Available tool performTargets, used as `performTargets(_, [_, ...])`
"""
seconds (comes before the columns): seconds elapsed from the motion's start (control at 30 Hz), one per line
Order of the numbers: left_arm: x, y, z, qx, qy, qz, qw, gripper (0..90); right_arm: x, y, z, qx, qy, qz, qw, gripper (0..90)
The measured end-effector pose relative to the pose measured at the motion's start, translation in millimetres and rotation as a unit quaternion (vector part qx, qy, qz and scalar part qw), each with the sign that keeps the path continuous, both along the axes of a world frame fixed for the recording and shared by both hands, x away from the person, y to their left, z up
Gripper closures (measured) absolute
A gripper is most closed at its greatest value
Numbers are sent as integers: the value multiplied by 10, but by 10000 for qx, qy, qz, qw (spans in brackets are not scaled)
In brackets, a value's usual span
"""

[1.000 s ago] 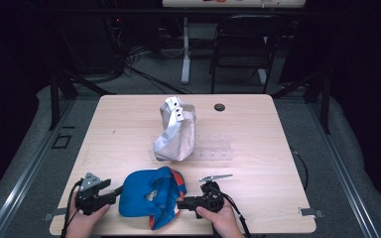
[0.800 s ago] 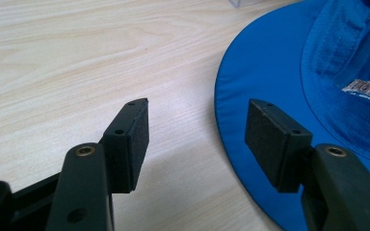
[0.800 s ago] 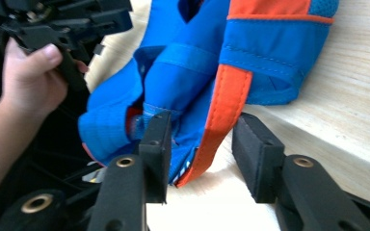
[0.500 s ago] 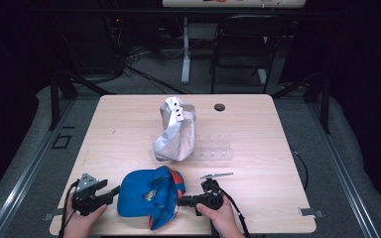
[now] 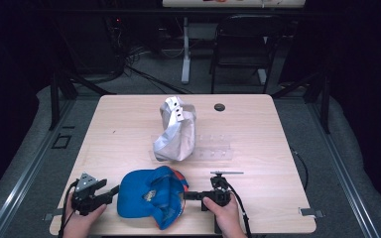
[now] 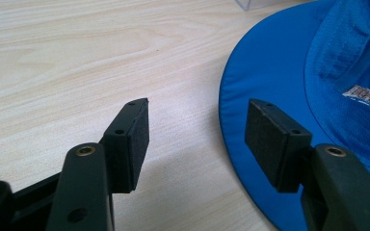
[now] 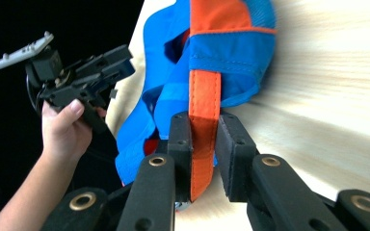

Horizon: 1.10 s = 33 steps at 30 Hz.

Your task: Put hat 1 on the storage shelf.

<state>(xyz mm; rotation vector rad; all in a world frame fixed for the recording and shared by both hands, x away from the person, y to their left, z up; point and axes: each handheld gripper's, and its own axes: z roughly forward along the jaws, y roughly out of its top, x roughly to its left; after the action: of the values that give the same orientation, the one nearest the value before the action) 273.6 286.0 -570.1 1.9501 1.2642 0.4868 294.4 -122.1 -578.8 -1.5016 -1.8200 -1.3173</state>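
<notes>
The wooden table (image 5: 258, 124) in front of you carries a crumpled white bag (image 5: 175, 130) and a clear plastic tray (image 5: 213, 147) beyond your grippers. The blue hat (image 5: 149, 196) lies at the near edge, between your two hands.

Your right gripper (image 7: 204, 130) has just been closing, and the hat's orange strap (image 7: 204, 98) is between the jaws. In the right gripper view the left pad lies against the strap, while a thin gap shows on the other side, so I can't call it a firm pinch. Squeeze until both pads (image 7: 180, 144) bear on the strap before you pull. Keep the strap centred on the pads, well back from the tips, so it can't slip out sideways. Pull slowly and level with the table, and watch that the soft crown follows rather than bunching.

Your left gripper (image 6: 196, 126) stands open on the opposite side of the hat, holding nothing. From that gripper, the brim's edge lies just ahead of its right jaw, which hovers over the blue fabric; the left jaw is over bare wood. To steady the hat, slide forward a little so the brim passes between the pads (image 6: 137, 139), then close on it.

From the right gripper, the hat's body stretches straight ahead, toward your other hand.
</notes>
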Motion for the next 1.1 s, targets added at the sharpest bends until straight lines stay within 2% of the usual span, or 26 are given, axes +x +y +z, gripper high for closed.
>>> performTargets(0.03, [1,1,3,-5,-9,3,10000,422,13,-37,3,-39,4,63,10000,774])
performTargets(0.07, [2,-1,5,-19,-14,8,10000,422,13,-43,-4,20,23,-87,10000,774])
performTargets(0.2, [7,0,12,8,23,-19,10000,422,21,-90,9,60,139,-185,9997,775])
performTargets(0.53, [16,23,41,-38,-44,-15,10000,424,17,-169,112,9,51,-146,9999,777])
performTargets(0.57, [22,21,40,-37,-42,-25,10000,423,5,-157,132,101,109,-334,9993,778])
performTargets(0.6, [30,8,27,-82,-88,-18,9999,424,15,-197,142,80,74,-171,9998,777])
performTargets(0.63, [36,2,34,-21,-47,-61,10000,424,17,-209,156,122,70,-180,9997,778])
performTargets(0.7, [47,-13,24,-44,-91,-72,9999,424,19,-227,169,118,65,-181,9997,778])
performTargets(0.73, [63,-38,30,-13,-102,-103,9999,424,22,-252,197,163,141,-197,9996,778])
performTargets(0.77, [73,-43,36,-11,-94,-160,9998,424,33,-277,223,0,130,-171,9998,778])
performTargets(0.8, [81,-50,43,12,-81,-179,9998,424,42,-276,222,145,126,-166,9997,778])
performTargets(0.83, [81,-50,43,12,-81,-179,9998,424,42,-276,222,145,126,-166,9997,778])
performTargets(0.87, [95,-60,38,-19,-103,-189,9998,424,48,-282,237,116,161,-151,9997,779])
performTargets(0.9, [104,-63,37,0,-86,-199,9998,424,64,-310,257,61,172,11,9998,779])
performTargets(1.03, [134,-72,34,6,-47,-267,9996,426,77,-359,323,-30,169,-27,9998,779])
performTargets(1.07, [140,-85,38,-19,-100,-263,9996,426,88,-374,365,-15,129,-22,9999,778])
performTargets(1.1, [140,-92,41,-31,-105,-260,9996,426,94,-389,397,-172,91,7,9998,778])
